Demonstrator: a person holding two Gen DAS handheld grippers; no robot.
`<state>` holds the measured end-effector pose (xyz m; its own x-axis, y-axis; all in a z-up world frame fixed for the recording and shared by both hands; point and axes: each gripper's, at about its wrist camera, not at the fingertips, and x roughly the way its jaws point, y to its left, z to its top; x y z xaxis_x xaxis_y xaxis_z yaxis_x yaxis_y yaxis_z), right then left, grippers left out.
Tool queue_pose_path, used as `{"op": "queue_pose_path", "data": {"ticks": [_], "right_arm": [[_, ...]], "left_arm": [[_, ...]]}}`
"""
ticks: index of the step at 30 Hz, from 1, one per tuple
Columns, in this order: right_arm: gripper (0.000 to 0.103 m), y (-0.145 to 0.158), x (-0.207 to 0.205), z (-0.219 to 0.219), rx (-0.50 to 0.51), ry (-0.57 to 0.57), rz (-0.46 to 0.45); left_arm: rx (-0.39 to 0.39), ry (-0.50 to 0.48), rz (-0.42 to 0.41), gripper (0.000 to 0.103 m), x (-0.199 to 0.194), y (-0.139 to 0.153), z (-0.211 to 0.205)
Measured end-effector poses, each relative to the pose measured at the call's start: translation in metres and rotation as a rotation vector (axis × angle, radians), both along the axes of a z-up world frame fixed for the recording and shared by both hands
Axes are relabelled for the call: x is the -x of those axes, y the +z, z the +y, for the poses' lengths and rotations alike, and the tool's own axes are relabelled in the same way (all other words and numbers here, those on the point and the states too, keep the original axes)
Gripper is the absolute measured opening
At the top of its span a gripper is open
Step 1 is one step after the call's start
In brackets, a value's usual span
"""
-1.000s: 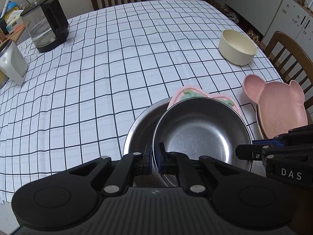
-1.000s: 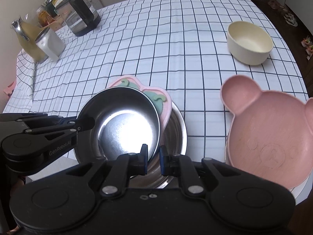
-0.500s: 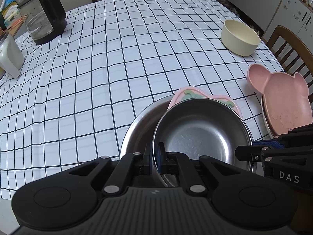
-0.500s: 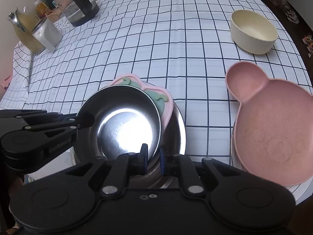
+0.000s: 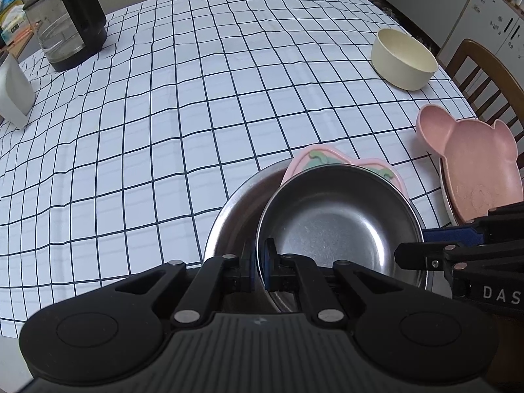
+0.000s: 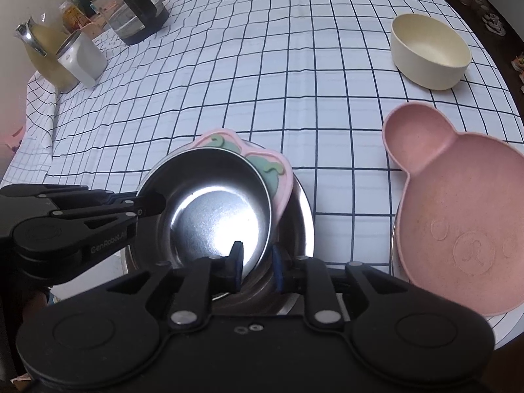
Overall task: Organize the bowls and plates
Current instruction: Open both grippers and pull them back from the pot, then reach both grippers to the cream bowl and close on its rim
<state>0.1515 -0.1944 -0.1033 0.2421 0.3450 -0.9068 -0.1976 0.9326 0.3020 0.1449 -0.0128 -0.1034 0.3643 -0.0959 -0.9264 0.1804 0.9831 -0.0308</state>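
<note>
At the far left of the counter stand a glass jug with a black handle and a white container, well apart from the dishes. Nearer the middle, the left claw is clamped tight on the near rim of the small steel bowl, which sits tilted in the stack: under it lies a pink plate with green shapes, and under that a large steel bowl. What has just changed is on the other side: the right claw was closed on the same bowl's rim a second ago, and its jaws have just been opening, so in the right wrist view the rim stands between the blue pads with a gap on the right side and no squeeze. That reads as the right hand letting go, with the small bowl placed on the pile and only the left grip left to release. To the right lie a pink bear-shaped plate, resting on another dish whose pale edge barely shows, and beyond it a cream bowl standing alone. By count: two steel bowls, one cream bowl, two pink plates plainly seen, two claws.
</note>
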Motion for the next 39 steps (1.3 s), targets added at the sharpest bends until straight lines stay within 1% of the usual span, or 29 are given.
{"op": "queue_pose_path", "data": {"ticks": [8,10,14,18,19,23,24,26,27,28,29,30,31,35,36,37,39], "right_arm": [[0.032,0.014,-0.003,-0.011,-0.028,0.008,-0.017],[0.037,0.019,-0.006,-0.014,-0.035,0.010,-0.023],[0.042,0.029,-0.011,-0.023,-0.053,0.010,-0.043],[0.046,0.039,-0.020,-0.037,-0.055,0.004,-0.073],[0.049,0.042,-0.023,-0.042,-0.055,-0.001,-0.081],[0.055,0.051,-0.039,-0.065,-0.043,-0.032,-0.123],[0.056,0.053,-0.044,-0.072,-0.041,-0.045,-0.129],[0.058,0.056,-0.054,-0.086,-0.039,-0.068,-0.141],[0.059,0.058,-0.059,-0.093,-0.036,-0.082,-0.149],[0.063,0.060,-0.064,-0.100,-0.034,-0.092,-0.156],[0.065,0.061,-0.069,-0.106,-0.033,-0.101,-0.163],[0.066,0.062,-0.074,-0.112,-0.030,-0.112,-0.172],[0.066,0.063,-0.079,-0.119,-0.025,-0.122,-0.177],[0.069,0.063,-0.100,-0.141,-0.016,-0.158,-0.186],[0.072,0.063,-0.106,-0.147,-0.010,-0.166,-0.191],[0.074,0.062,-0.111,-0.152,-0.003,-0.173,-0.196],[0.079,0.061,-0.122,-0.161,0.011,-0.187,-0.204]], "left_arm": [[0.000,-0.021,-0.005,0.008,0.001,0.011,0.003],[0.002,-0.025,-0.013,0.008,0.000,0.016,0.004],[0.001,-0.046,-0.048,0.008,-0.005,0.031,0.000],[0.026,-0.059,-0.086,0.008,-0.016,0.048,-0.009],[0.034,-0.060,-0.096,0.008,-0.020,0.051,-0.012],[0.057,-0.071,-0.123,0.010,-0.038,0.062,-0.027],[0.061,-0.075,-0.127,0.013,-0.043,0.063,-0.032],[0.066,-0.083,-0.138,0.023,-0.053,0.067,-0.042],[0.071,-0.086,-0.148,0.032,-0.057,0.069,-0.047],[0.076,-0.088,-0.158,0.044,-0.062,0.071,-0.052],[0.081,-0.087,-0.168,0.052,-0.066,0.073,-0.056],[0.086,-0.085,-0.184,0.063,-0.072,0.076,-0.062],[0.088,-0.085,-0.196,0.066,-0.077,0.078,-0.067],[0.093,-0.092,-0.202,0.066,-0.103,0.080,-0.091],[0.095,-0.094,-0.203,0.067,-0.110,0.080,-0.097],[0.094,-0.095,-0.206,0.071,-0.117,0.080,-0.104],[0.091,-0.092,-0.217,0.075,-0.130,0.079,-0.116]]}}
